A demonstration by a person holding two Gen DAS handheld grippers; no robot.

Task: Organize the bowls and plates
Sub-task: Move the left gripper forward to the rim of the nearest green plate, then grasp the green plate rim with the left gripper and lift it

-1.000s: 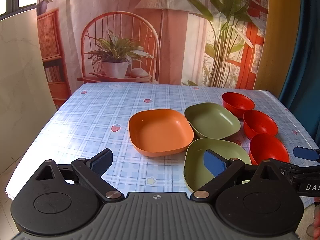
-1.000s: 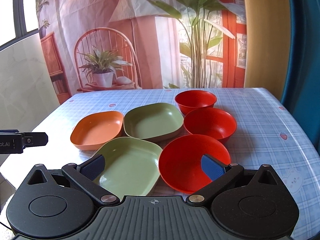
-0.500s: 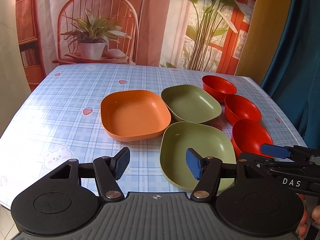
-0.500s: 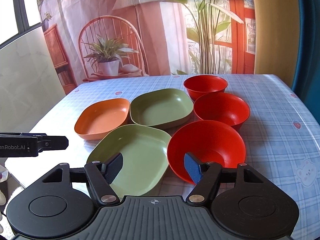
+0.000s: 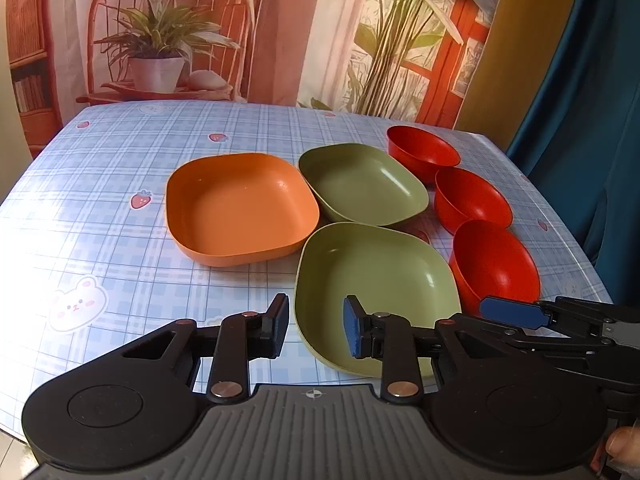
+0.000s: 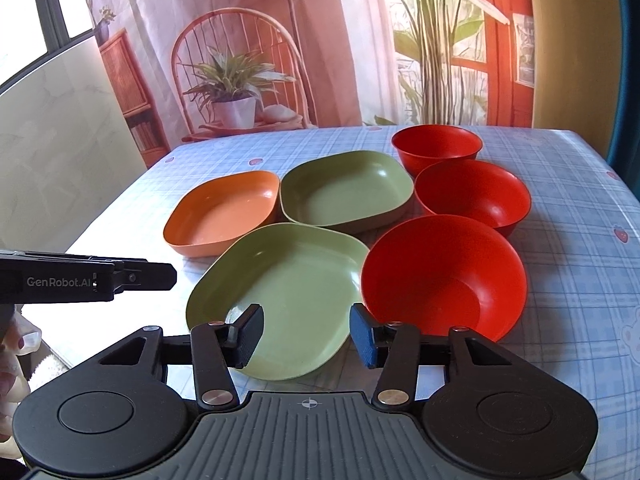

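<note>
Plates and bowls sit close together on the checked tabletop (image 5: 100, 216): an orange plate (image 5: 240, 208) at left, a far green plate (image 5: 360, 184) and a near green plate (image 5: 372, 292) in the middle, and three red bowls (image 6: 444, 276) in a row at right. The left gripper (image 5: 316, 326) has just been closing, its jaws narrowly apart over the near green plate's left rim, not pressing it. The right gripper (image 6: 306, 336) has also just been closing, jaws part-spread above that plate's near right edge, beside the nearest bowl, gripping nothing.
</note>
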